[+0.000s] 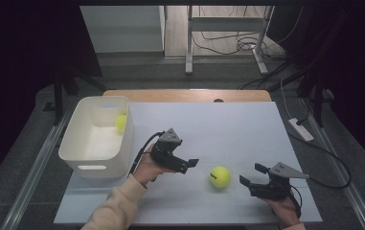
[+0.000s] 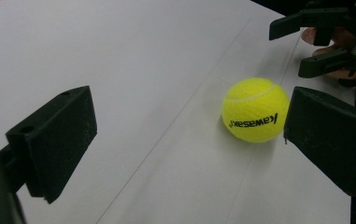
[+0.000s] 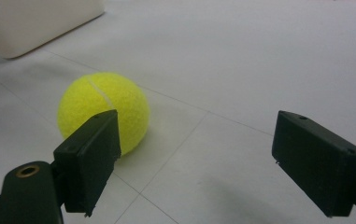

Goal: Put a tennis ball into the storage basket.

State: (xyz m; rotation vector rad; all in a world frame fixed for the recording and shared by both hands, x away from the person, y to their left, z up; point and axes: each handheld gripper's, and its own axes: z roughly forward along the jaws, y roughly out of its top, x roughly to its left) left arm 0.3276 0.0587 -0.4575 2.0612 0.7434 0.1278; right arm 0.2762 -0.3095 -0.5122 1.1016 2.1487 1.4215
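A yellow tennis ball (image 1: 220,177) with black lettering lies on the white table between my two grippers. My left gripper (image 1: 189,166) is just left of it, open and empty, jaws pointing right toward the ball (image 2: 256,110). My right gripper (image 1: 252,175) is just right of the ball, open and empty, jaws pointing left. In the right gripper view the ball (image 3: 103,111) sits beyond the left jaw, not between the jaws. A second yellow ball (image 1: 121,122) rests inside the white bin (image 1: 80,159) at the left.
The white bin stands at the table's left edge, its corner (image 3: 31,23) showing in the right gripper view. The other gripper (image 2: 327,44) shows far off in the left gripper view. Bare white table surface (image 1: 218,129) stretches behind the ball.
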